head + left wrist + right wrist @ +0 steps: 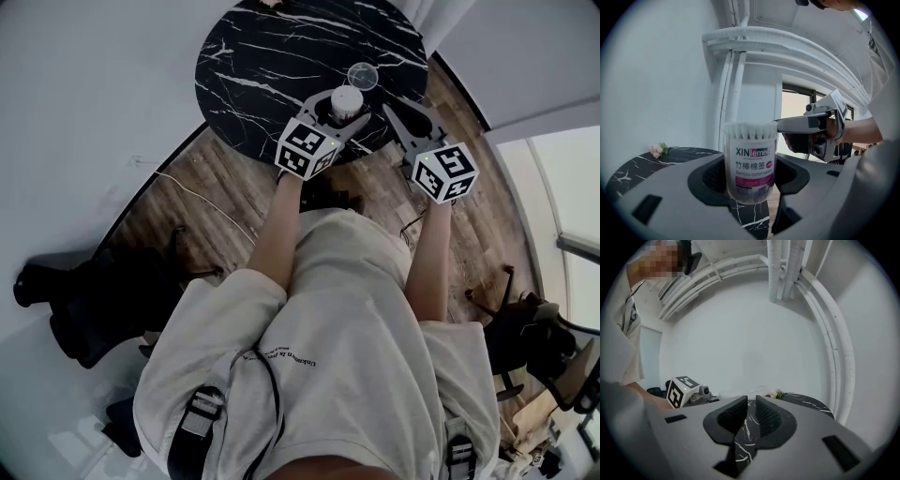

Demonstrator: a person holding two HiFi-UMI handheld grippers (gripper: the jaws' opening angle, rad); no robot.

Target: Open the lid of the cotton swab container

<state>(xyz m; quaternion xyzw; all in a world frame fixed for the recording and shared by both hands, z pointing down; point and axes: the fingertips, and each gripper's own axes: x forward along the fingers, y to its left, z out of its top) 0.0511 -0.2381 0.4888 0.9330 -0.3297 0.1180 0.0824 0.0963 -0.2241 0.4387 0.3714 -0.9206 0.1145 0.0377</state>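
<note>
A clear cotton swab container (345, 101) with a white and pink label stands upright between the jaws of my left gripper (342, 114), which is shut on its body. In the left gripper view the container (750, 161) shows bare swab tips at its top, with no lid over them. A clear round lid-like piece (362, 75) lies on the black marble table (272, 56) just beyond the container. My right gripper (398, 111) is to the container's right, its tip (780, 124) near the top rim. Its jaws (751, 411) stand a narrow slit apart with nothing between them.
The table is small and round, and both grippers work at its near edge over a wooden floor (225, 206). A small pink flower (657, 149) lies at the table's far side. Dark bags (84, 300) sit on the floor to the left, and a white curved wall surrounds the spot.
</note>
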